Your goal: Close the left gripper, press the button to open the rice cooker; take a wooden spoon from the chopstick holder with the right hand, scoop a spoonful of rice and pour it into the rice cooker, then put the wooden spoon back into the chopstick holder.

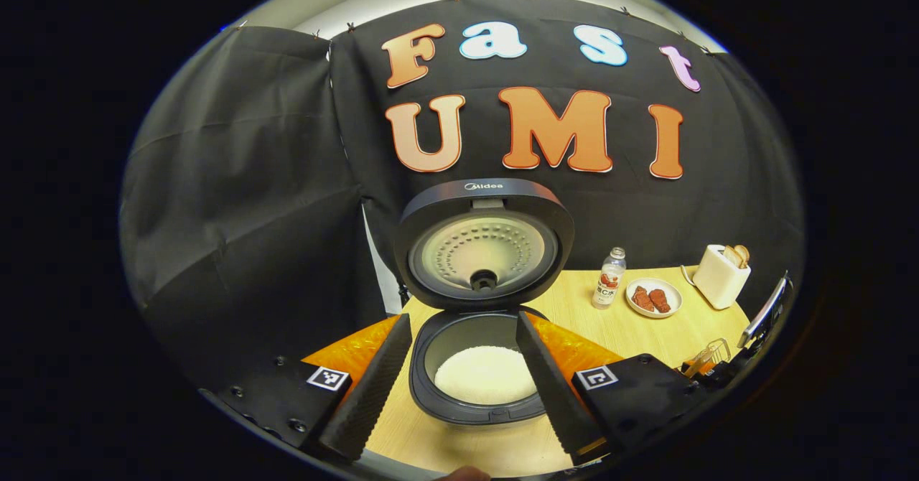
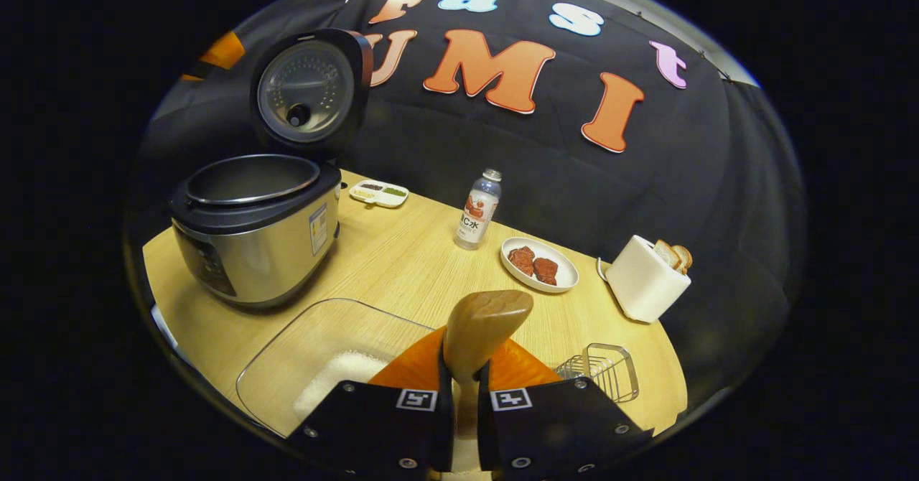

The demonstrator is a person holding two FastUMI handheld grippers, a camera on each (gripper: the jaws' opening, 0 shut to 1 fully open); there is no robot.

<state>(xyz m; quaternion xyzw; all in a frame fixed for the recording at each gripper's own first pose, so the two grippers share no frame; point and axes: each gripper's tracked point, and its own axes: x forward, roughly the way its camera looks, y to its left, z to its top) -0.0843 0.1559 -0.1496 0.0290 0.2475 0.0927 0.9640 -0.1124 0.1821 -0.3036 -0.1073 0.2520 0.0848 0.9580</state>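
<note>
The rice cooker (image 1: pixel 474 402) stands open, lid (image 1: pixel 482 244) upright, with white rice (image 1: pixel 484 373) in its pot. My left gripper (image 1: pixel 462 319) hovers just above the pot's front, fingers spread wide and holding nothing. In the right gripper view the cooker (image 2: pixel 258 240) sits at the left. My right gripper (image 2: pixel 463 377) is shut on the wooden spoon (image 2: pixel 487 323), whose bowl points forward with no rice showing on it. Under it to the left lies a glass container (image 2: pixel 287 366) with rice (image 2: pixel 334 380). The wire chopstick holder (image 2: pixel 607 370) stands just right of the gripper.
On the wooden table (image 2: pixel 409 258) stand a drink bottle (image 2: pixel 479 209), a white plate of red food pieces (image 2: pixel 538 264), a white toaster with bread (image 2: pixel 646 276) and a small divided dish (image 2: pixel 379 193). The black cloth wall closes the back.
</note>
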